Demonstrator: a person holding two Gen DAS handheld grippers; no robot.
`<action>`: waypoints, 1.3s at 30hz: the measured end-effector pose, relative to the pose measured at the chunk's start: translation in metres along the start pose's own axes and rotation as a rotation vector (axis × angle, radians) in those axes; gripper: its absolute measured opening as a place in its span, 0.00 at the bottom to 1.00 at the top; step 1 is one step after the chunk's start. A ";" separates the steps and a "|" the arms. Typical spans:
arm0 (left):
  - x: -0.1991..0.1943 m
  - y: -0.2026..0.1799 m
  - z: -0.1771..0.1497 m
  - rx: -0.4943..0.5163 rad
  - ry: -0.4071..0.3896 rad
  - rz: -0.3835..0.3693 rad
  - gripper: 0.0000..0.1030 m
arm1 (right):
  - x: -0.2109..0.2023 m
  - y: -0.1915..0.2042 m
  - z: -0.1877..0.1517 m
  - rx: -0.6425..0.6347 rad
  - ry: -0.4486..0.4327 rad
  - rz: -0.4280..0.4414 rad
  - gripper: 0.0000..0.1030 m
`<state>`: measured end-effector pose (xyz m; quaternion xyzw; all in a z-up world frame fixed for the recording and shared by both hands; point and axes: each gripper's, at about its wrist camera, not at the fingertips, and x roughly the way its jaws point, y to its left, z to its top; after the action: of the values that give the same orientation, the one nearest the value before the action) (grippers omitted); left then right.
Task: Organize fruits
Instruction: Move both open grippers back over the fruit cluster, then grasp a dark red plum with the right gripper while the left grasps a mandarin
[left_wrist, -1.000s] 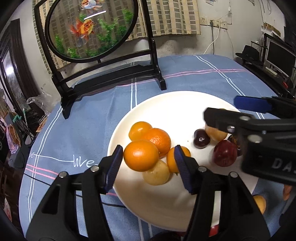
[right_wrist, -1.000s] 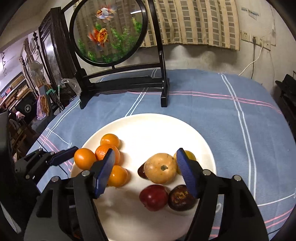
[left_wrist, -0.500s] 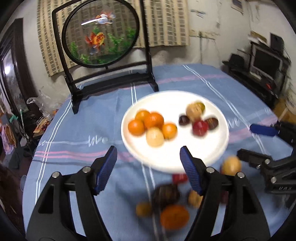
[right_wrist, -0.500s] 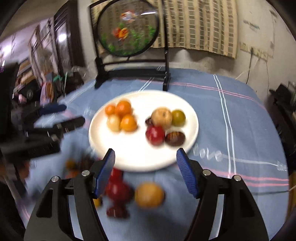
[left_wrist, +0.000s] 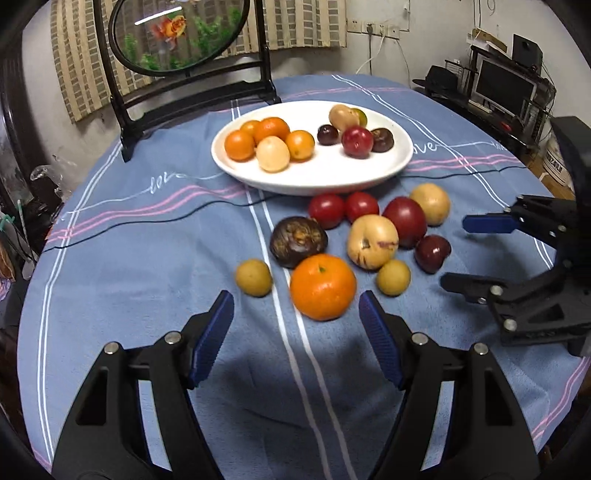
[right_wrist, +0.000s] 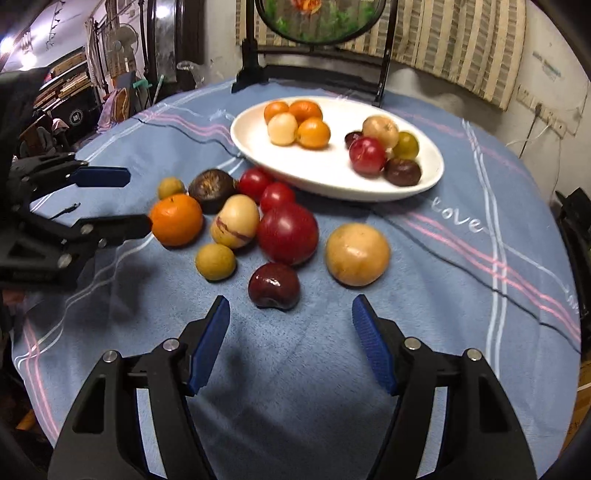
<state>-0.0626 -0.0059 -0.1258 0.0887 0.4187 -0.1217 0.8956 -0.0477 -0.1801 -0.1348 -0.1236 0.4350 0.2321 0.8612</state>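
Glossy white ceramic plate (left_wrist: 400, 162) on matt, fuzzy blue cloth (left_wrist: 147, 302) — fruit skins shiny

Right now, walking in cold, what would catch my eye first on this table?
Probably the loose heap of fruit on the blue tablecloth, led by a big orange nearest the camera. Behind it, a white plate holds fruit in two groups, orange ones left, darker ones right. At the far edge stands a round goldfish screen.

The right hand-held gripper (right_wrist: 290, 347) gapes empty just short of a dark red plum (right_wrist: 273, 285).
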 end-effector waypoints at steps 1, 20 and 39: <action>0.002 0.000 0.000 0.001 0.003 -0.002 0.70 | 0.006 0.000 0.001 0.001 0.010 -0.004 0.67; 0.030 -0.014 0.009 0.036 0.037 -0.018 0.70 | 0.008 -0.004 -0.001 -0.018 0.016 0.060 0.31; 0.005 -0.011 0.032 -0.029 -0.082 -0.017 0.43 | -0.019 -0.016 0.012 0.082 -0.106 0.082 0.31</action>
<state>-0.0390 -0.0259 -0.1102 0.0669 0.3840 -0.1266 0.9121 -0.0406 -0.1942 -0.1123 -0.0577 0.4026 0.2552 0.8772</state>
